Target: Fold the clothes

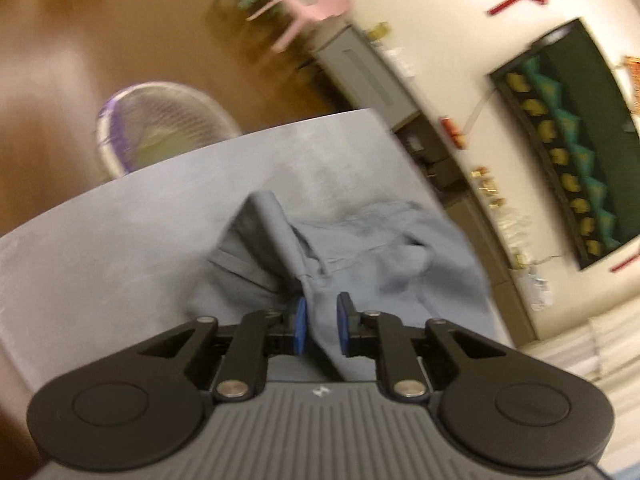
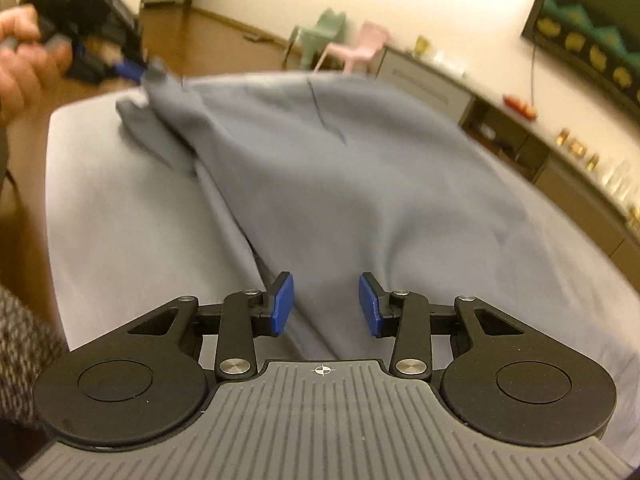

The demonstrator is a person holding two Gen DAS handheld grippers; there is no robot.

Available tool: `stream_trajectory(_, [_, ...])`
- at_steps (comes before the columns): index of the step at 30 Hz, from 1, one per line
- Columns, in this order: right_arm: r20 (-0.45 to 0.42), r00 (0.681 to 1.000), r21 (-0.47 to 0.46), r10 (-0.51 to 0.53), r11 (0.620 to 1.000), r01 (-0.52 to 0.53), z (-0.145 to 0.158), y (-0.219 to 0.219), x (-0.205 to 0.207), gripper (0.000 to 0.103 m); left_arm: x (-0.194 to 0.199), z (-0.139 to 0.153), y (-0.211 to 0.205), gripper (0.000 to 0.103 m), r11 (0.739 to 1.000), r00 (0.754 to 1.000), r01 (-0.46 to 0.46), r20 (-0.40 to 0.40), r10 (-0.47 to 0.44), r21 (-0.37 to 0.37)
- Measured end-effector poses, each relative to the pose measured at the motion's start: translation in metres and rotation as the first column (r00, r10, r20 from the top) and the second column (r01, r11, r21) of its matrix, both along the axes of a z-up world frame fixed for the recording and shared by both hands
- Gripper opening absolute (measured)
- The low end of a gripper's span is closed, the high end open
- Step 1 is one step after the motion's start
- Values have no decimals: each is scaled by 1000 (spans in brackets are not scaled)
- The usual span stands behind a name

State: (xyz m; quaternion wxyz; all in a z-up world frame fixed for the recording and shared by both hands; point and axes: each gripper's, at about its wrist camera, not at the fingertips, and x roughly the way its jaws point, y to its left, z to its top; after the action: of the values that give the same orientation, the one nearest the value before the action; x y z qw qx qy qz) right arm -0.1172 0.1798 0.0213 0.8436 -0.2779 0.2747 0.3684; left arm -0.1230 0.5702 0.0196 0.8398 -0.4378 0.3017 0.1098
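A grey-blue garment [image 2: 340, 168] lies spread and partly lifted over the grey table [image 2: 120, 232]. My left gripper [image 1: 321, 326] is shut on a bunched edge of the garment [image 1: 360, 256], which hangs down between its blue pads. In the right wrist view the left gripper [image 2: 132, 70] shows at the far left, held in a hand, pulling a corner of the cloth up. My right gripper [image 2: 326, 306] has its jaws apart with a fold of the garment running between them; the pads do not press the cloth.
A fan [image 1: 160, 128] stands beyond the table's [image 1: 100, 248] far edge. A pink chair [image 2: 360, 50] and a green chair [image 2: 324, 30] stand on the wood floor. A low cabinet [image 2: 520, 132] with small items runs along the wall under a dark framed picture [image 2: 592, 32].
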Motion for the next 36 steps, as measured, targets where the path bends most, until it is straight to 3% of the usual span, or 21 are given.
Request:
stream_trajectory(4, [21, 998, -73, 58, 996, -57, -19, 1, 9, 36, 16, -10, -13, 20, 998, 995, 52, -83, -50, 17])
stream_trajectory(5, [24, 997, -80, 70, 995, -67, -21, 1, 10, 13, 17, -9, -16, 20, 997, 994, 48, -102, -42, 56])
stream_trajectory(6, [15, 998, -91, 69, 994, -67, -21, 2, 12, 0, 12, -5, -14, 6, 996, 995, 13, -100, -4, 93])
stream_trajectory(7, [11, 998, -101, 66, 993, -65, -20, 2, 12, 0, 5, -1, -10, 5, 991, 995, -28, -92, 40, 129])
stream_trajectory(11, [15, 997, -93, 79, 993, -77, -14, -14, -5, 0, -23, -2, 16, 3, 980, 979, -170, -99, 180, 100])
stream_trajectory(13, [15, 997, -125, 82, 989, -79, -23, -20, -10, 0, -24, -4, 14, 5, 972, 969, -181, -143, 203, 151])
stream_trajectory(16, [66, 994, -125, 89, 989, -80, -21, -26, -14, 0, -29, 12, -17, 15, 988, 995, -75, -58, 83, 132])
stream_trajectory(18, [134, 984, -117, 117, 988, -102, -14, -17, -25, 9, -28, 13, -49, 16, 996, 999, 40, -16, -39, 84])
stream_trajectory(20, [210, 960, -146, 184, 977, -156, -9, 1, -37, 35, -18, 4, -79, 16, 986, 986, 169, 1, -169, 5])
stream_trajectory(22, [243, 937, -204, 251, 958, -203, -14, 24, -37, 39, -3, -4, -94, 16, 973, 973, 229, -18, -229, -9])
stream_trajectory(27, [252, 919, -315, 304, 923, -219, -34, 70, -22, 33, 25, -27, -102, 19, 967, 961, 255, -106, -256, -23])
stream_trajectory(28, [232, 931, -304, 282, 930, -206, -30, 72, -17, 12, 26, -30, -101, 22, 968, 961, 250, -115, -251, -21])
stream_trajectory(29, [211, 942, -293, 259, 937, -192, -26, 75, -12, 0, 27, -31, -101, 23, 969, 962, 247, -114, -247, -22])
stream_trajectory(34, [205, 945, -210, 255, 955, -212, -1, 65, -37, 0, 16, -25, -94, 26, 979, 978, 197, -66, -199, -47])
stream_trajectory(36, [195, 942, -224, 274, 947, -229, -7, 60, -49, 0, 9, -20, -85, 26, 984, 985, 164, -38, -166, -64])
